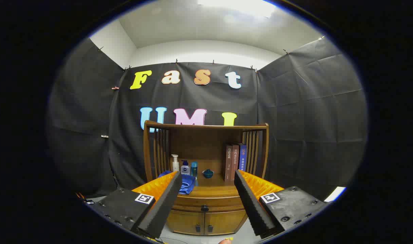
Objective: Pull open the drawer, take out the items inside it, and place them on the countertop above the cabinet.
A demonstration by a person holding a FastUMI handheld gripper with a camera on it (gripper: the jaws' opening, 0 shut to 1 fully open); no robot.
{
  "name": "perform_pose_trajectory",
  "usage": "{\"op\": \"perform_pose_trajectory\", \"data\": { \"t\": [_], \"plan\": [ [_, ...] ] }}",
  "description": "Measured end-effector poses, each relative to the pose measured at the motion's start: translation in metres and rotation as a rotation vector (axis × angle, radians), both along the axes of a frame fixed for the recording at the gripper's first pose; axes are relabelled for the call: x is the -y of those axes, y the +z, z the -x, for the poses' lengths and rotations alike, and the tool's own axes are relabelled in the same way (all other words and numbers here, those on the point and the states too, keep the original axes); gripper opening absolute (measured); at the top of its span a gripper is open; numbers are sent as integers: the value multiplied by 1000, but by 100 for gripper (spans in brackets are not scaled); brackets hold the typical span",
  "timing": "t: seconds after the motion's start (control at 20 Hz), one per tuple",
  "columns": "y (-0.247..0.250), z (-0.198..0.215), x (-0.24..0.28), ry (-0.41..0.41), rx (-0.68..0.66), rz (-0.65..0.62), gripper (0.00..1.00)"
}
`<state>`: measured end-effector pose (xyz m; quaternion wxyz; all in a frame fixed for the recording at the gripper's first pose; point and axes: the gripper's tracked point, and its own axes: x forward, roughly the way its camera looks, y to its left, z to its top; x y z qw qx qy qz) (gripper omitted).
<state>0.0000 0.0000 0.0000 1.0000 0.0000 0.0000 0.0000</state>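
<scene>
In the gripper view, your hand-held gripper (206,189) hangs in front of a small wooden cabinet (205,217), its two fingers spread wide with nothing between them but open air. Neither finger touches anything.

Beyond the fingers and framed between them, you see one drawer (206,202) just under the worktop (213,189). It is closed, with one dark round knob (204,208) at its middle. Below the drawer are two cabinet doors (205,222), each with one small dark handle near the centre seam. What lies inside the drawer is hidden from you.

On the worktop, toward the left finger, stand three bottles: one white pump bottle (175,163), one dark blue bottle (185,168) with a white cap, and one slim teal bottle (194,169). One blue cloth (187,184) lies folded in front of them, partly behind the left fingertip. Near the middle sits one small teal bowl (208,173). Toward the right finger three books (235,162) stand upright side by side: two brown, one blue.

A wooden back panel (199,142) with slatted sides rises around the worktop, and black cloth (311,118) hangs behind the cabinet.
</scene>
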Motion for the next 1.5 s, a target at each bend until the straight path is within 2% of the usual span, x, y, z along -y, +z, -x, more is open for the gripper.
{"op": "perform_pose_trajectory", "data": {
  "t": [1.0,1.25,1.5],
  "plan": [
    [-9,0,1,-1,-2,0,99],
    [-53,-8,5,-14,5,-7,99],
    [-141,-33,12,-18,-43,-5,99]
  ]
}}
